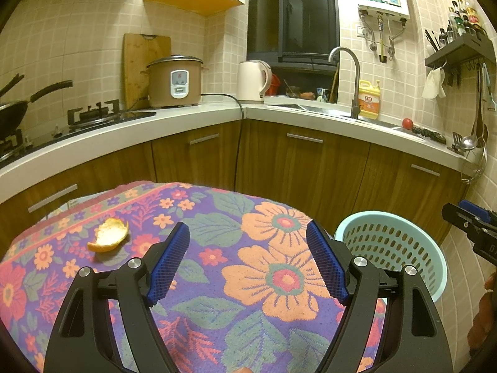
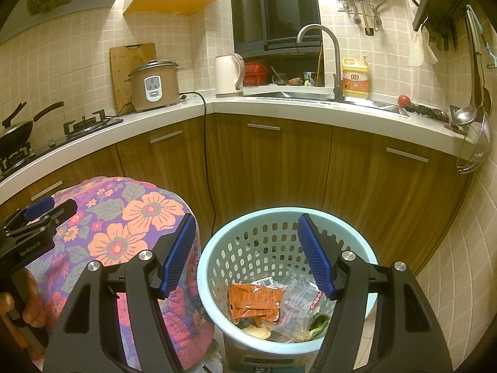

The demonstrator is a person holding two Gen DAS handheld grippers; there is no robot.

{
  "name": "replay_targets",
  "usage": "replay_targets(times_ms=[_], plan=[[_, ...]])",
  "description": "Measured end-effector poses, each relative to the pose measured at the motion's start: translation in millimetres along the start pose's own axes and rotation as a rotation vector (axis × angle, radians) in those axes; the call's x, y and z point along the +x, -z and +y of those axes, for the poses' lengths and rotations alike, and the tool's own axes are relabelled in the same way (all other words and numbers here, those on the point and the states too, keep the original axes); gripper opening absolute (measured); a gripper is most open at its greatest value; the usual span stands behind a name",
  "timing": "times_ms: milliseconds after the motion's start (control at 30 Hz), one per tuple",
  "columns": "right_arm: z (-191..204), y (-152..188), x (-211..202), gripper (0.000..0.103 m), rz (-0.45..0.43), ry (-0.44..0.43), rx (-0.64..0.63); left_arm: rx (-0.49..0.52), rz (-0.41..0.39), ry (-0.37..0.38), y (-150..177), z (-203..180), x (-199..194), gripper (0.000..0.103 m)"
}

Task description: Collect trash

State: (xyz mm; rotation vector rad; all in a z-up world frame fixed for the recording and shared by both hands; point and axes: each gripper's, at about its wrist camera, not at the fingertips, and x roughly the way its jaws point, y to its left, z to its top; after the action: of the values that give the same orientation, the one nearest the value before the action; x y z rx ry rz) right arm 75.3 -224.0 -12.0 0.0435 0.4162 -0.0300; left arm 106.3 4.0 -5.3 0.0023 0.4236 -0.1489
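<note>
An orange peel point(image 1: 108, 235) lies on the flowered tablecloth point(image 1: 217, 261), left of and beyond my left gripper point(image 1: 248, 236), which is open and empty above the cloth. A light blue perforated trash basket point(image 2: 214, 267) stands right of the table; it also shows in the left wrist view point(image 1: 391, 242). It holds an orange snack wrapper point(image 2: 254, 301), clear plastic packaging point(image 2: 301, 301), a green leaf point(image 2: 320, 321) and other scraps. My right gripper point(image 2: 247, 227) is open and empty over the basket's mouth. The left gripper shows at the left of the right wrist view point(image 2: 49, 209).
Wooden cabinets point(image 1: 310, 168) under a white counter point(image 1: 186, 124) wrap behind the table and basket. A black cord point(image 2: 208, 161) hangs down the cabinet front. On the counter stand a rice cooker point(image 1: 175, 80), kettle point(image 1: 251, 80), stove with wok point(image 1: 12, 112) and sink tap point(image 1: 351, 77).
</note>
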Motion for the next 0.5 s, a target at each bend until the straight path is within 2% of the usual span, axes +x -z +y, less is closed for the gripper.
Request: replay_targets(times_ms=[500], plan=[[0.9,-2.7,-0.3,0.064,-0.001,-0.006,-0.008,0.002,-0.001,0.000,0.1,-0.1,-0.1,0.076]])
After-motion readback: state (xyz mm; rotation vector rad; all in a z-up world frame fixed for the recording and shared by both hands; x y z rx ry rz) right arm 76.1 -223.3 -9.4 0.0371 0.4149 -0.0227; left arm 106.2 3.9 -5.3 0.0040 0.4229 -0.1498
